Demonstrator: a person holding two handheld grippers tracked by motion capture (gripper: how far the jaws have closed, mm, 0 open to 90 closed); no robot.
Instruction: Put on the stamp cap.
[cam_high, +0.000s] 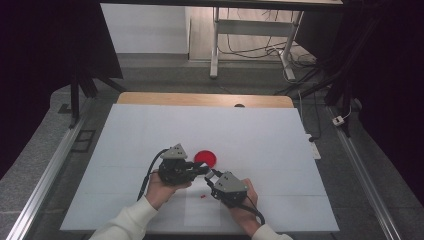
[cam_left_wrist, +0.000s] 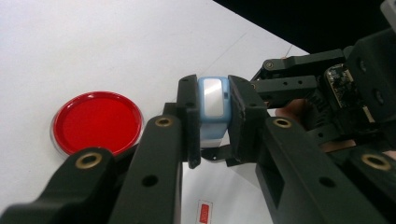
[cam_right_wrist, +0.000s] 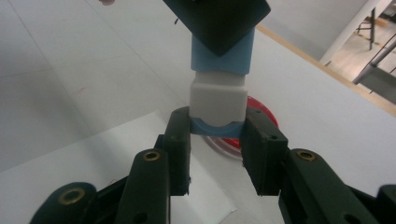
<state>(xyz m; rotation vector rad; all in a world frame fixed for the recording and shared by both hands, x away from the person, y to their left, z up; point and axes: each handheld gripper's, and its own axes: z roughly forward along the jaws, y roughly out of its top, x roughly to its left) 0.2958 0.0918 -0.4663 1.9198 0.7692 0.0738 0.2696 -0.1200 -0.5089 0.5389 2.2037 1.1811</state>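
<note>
A small light-blue and white case (cam_left_wrist: 213, 105) is held between both grippers above the white table. My left gripper (cam_left_wrist: 213, 123) is shut on its blue part, jaws pressed on both sides. In the right gripper view the case (cam_right_wrist: 218, 100) hangs down from the left gripper's black jaws, white end lowest. My right gripper (cam_right_wrist: 217, 135) has its pads against the sides of that lower end, with no gap that I can see. From above, the left gripper (cam_high: 204, 169) and the right gripper (cam_high: 211, 176) meet tip to tip just in front of a round red dish (cam_high: 205, 158).
The red dish (cam_left_wrist: 96, 122) lies flat on the white table cover (cam_high: 150, 135), close behind the jaws. A small red piece (cam_high: 202, 196) lies on a paper sheet near the front edge. A wooden table edge (cam_high: 150, 98) runs along the back.
</note>
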